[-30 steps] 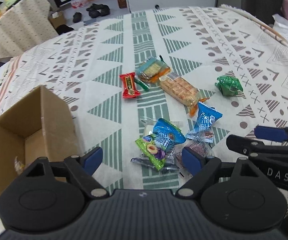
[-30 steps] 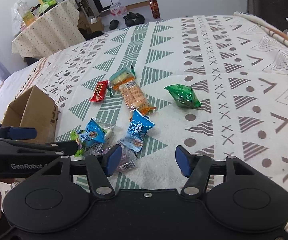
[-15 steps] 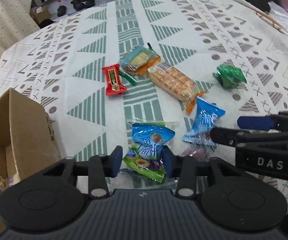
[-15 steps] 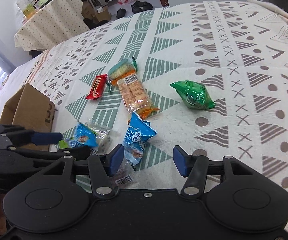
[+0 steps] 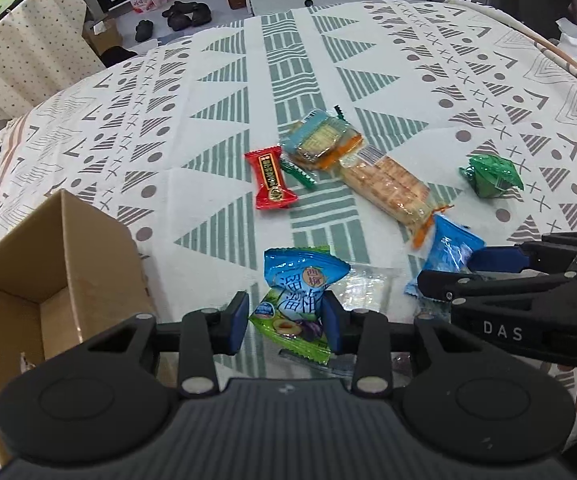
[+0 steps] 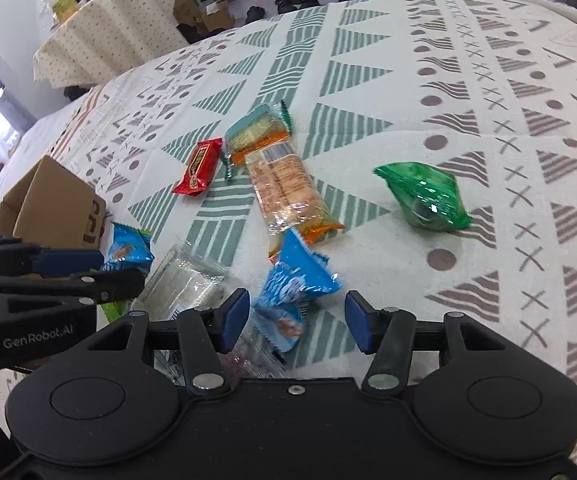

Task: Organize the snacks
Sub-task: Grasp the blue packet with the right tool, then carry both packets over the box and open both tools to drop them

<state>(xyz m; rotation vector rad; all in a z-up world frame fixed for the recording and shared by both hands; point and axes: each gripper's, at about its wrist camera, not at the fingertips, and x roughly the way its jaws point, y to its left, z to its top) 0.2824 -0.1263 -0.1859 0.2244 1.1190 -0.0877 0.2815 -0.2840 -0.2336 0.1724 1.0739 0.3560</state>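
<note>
My left gripper [image 5: 284, 322] has narrowed around a blue-and-green plum packet [image 5: 298, 300] lying on the patterned cloth [image 5: 224, 140]; both pads appear to press its sides. My right gripper [image 6: 296, 318], still closing, straddles a blue snack packet [image 6: 294, 284] without pinching it.

1. left gripper [image 5: 284, 318]: pointed steeply down, jaws closed in on the blue and green snack packet [image 5: 296, 300], pads pressed to both its sides.
2. right gripper [image 6: 297, 316]: also tilted down, jaws just closing, half apart around the blue snack bag [image 6: 294, 284], pads not yet touching it.
</note>
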